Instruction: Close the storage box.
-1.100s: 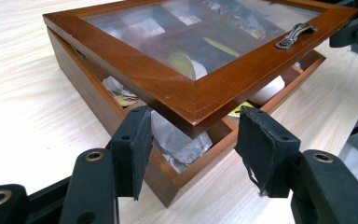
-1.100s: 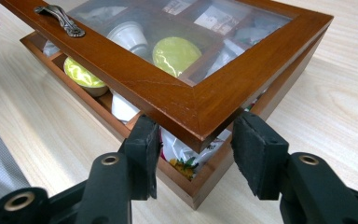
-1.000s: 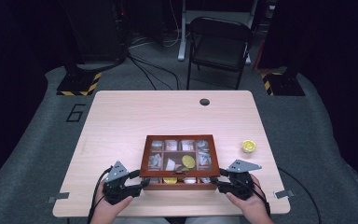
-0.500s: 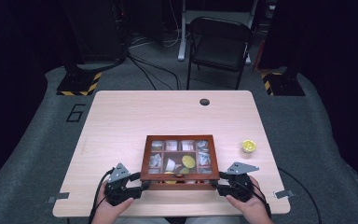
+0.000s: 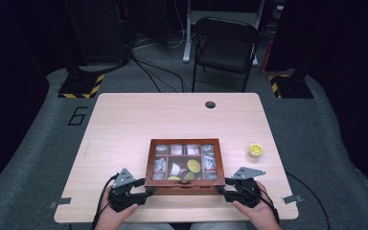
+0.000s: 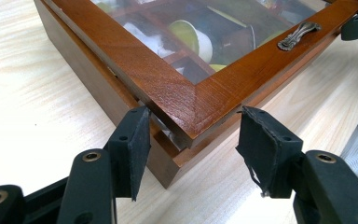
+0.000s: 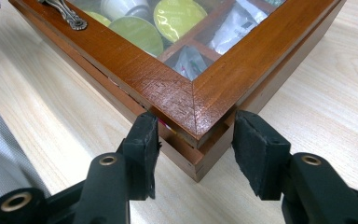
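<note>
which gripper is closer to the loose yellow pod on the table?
Right. The right gripper is at the wooden box's near right corner, on the same side as the yellow pod. The left gripper is at the near left corner, with the box between it and the pod.

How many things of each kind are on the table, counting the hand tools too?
Wooden box: 1
Yellow cup: 1
Hand tools, left tool and right tool: 2
Total: 4
</note>
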